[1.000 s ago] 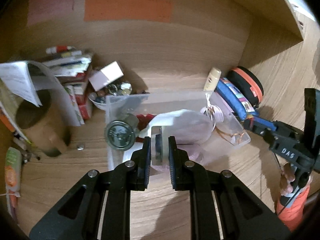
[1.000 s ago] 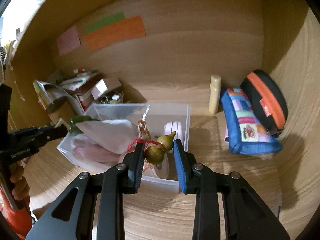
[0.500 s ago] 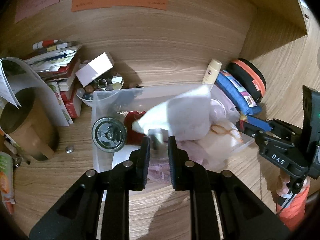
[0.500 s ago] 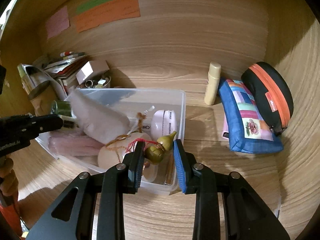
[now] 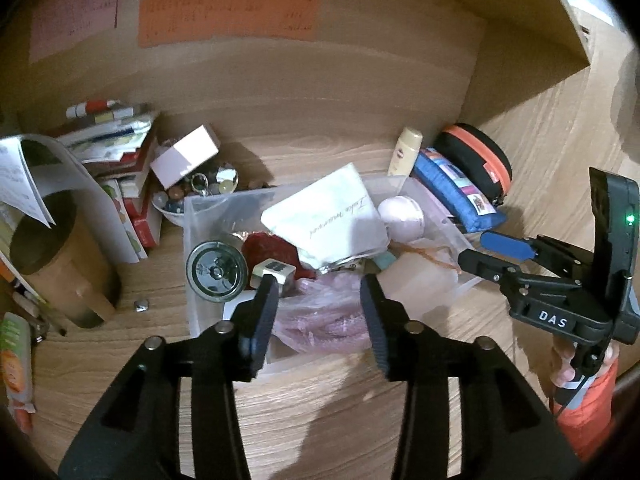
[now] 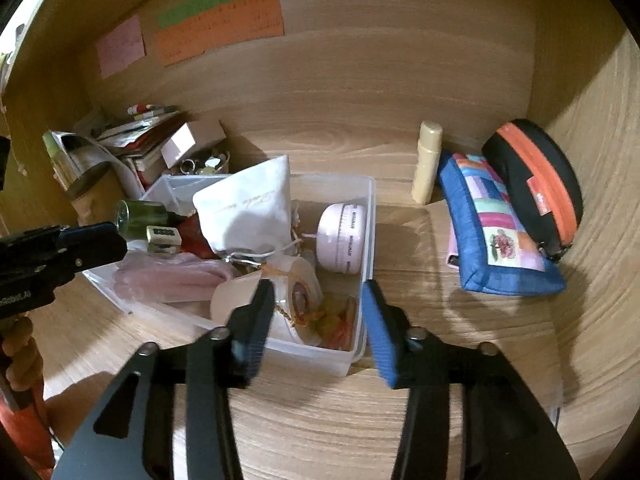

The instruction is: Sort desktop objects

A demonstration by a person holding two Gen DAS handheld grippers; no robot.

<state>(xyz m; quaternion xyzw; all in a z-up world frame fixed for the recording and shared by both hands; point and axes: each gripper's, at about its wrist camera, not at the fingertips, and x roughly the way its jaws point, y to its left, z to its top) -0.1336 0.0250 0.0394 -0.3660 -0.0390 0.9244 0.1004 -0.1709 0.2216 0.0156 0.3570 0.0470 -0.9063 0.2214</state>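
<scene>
Both grippers (image 5: 318,304) (image 6: 318,312) over bin (image 6: 370,216) (spread).

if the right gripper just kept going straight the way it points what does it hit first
Most likely the near rim of the clear bin, or the tape roll lying just inside it. The right gripper is open and empty above that corner; depth is hard to judge.

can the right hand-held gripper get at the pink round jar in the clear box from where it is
Probably yes. The right hand-held gripper is open and empty over the near corner of the clear box. The pink round jar lies just beyond, its top uncovered. The box wall on its right leaves little finger room.
</scene>
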